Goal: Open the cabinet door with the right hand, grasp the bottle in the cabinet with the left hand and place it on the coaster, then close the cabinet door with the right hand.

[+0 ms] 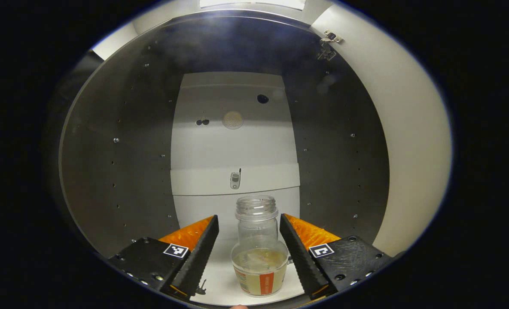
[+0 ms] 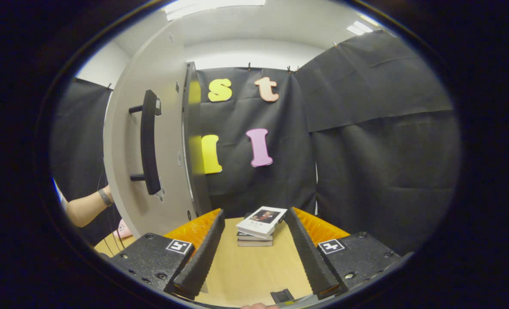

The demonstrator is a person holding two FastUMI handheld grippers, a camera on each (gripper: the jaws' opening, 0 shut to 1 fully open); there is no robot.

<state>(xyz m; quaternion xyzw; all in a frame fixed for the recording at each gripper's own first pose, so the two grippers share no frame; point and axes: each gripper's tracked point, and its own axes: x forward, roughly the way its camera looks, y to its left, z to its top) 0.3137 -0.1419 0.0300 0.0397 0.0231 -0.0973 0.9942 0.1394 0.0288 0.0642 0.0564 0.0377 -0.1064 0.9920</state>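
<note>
In the left gripper view a clear, capless bottle (image 1: 258,249) with pale liquid and a label at its base stands upright on the cabinet's white floor (image 1: 224,279). My left gripper (image 1: 248,223) is open inside the cabinet, its fingers on either side of the bottle with gaps to both. In the right gripper view the grey cabinet door (image 2: 151,141) stands swung open at the left, its dark bar handle (image 2: 150,141) facing me. My right gripper (image 2: 254,216) is open over the wooden table (image 2: 254,266), right of the door, holding nothing.
Dark cabinet side walls (image 1: 121,163) close in on both sides of the bottle, with a white back panel (image 1: 235,141) behind it. A small stack of books (image 2: 259,227) lies on the table ahead of the right gripper. A person's forearm (image 2: 86,208) reaches behind the door.
</note>
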